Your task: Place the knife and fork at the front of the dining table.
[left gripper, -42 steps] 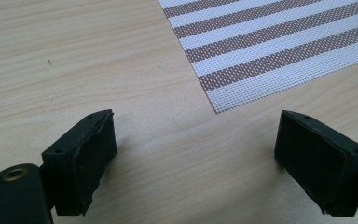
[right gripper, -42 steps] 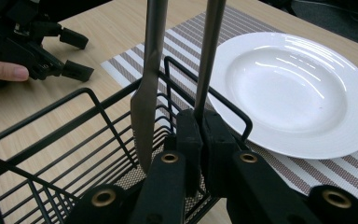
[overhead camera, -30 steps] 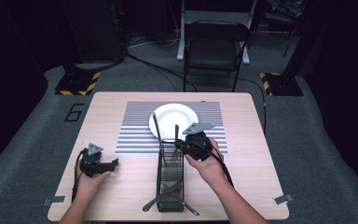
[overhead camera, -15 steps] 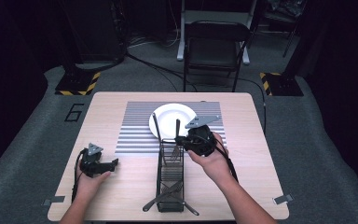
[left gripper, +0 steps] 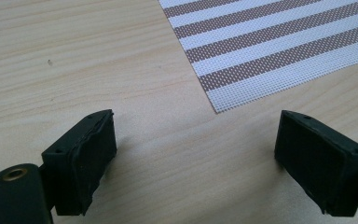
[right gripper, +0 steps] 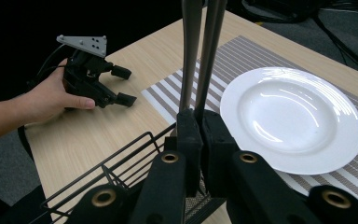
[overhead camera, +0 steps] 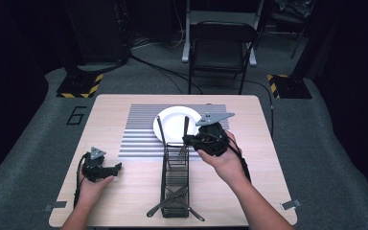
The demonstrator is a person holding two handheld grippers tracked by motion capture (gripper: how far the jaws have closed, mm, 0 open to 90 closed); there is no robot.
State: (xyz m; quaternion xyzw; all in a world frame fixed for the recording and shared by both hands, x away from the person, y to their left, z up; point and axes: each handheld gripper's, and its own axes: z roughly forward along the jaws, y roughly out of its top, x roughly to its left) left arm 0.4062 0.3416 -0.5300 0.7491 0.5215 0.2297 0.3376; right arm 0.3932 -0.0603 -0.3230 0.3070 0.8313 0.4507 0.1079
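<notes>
This is a recording studio or lab space dressed up as a dining spot, not a home. A light wooden table [overhead camera: 124,191] stands alone on grey carpet [overhead camera: 33,158], with black walls and darkness all round it. A large "6" [overhead camera: 76,115] is marked on the carpet beside the table, and tape tabs [overhead camera: 290,204] lie near its corners. Yellow-and-black hazard-striped bases [overhead camera: 79,88] sit at both far sides, cables [overhead camera: 158,67] trail over the floor, and a black folding chair [overhead camera: 223,48] stands behind. The striped placemat [overhead camera: 139,129] and white plate [overhead camera: 172,125] are the only household touches.
</notes>
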